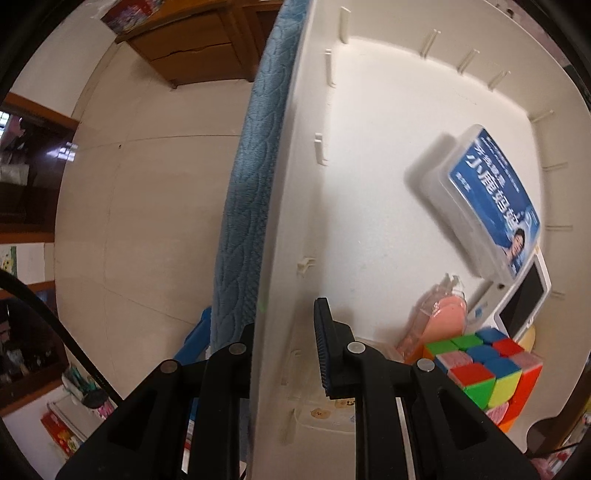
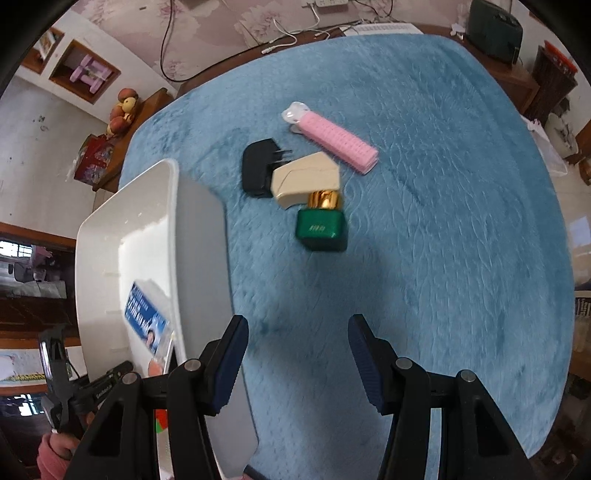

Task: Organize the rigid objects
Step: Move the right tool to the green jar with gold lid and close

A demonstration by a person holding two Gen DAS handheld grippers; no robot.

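My left gripper [image 1: 284,325] points down and is shut on the side wall of a white plastic bin [image 1: 369,147], one finger outside and one pad inside. In the bin lie a clear box with a blue label [image 1: 491,199], a pink item in clear packaging [image 1: 439,317], a colourful puzzle cube [image 1: 484,369] and a white device with a dark screen [image 1: 524,299]. My right gripper [image 2: 297,354] hangs open and empty over the blue cloth [image 2: 443,258]. Beyond it lie a green bottle with a gold cap [image 2: 321,223], a beige stapler-like piece [image 2: 306,179], a black plug adapter [image 2: 258,168] and a pink hair roller [image 2: 332,136].
The bin [image 2: 147,221] stands at the cloth's left edge, to the left of my right gripper. A hand in a pink sleeve [image 2: 55,450] holds the left tool at the lower left. Cables [image 2: 288,37] and a dark box [image 2: 495,26] lie past the cloth's far edge. Wooden furniture [image 1: 192,48] stands on the floor.
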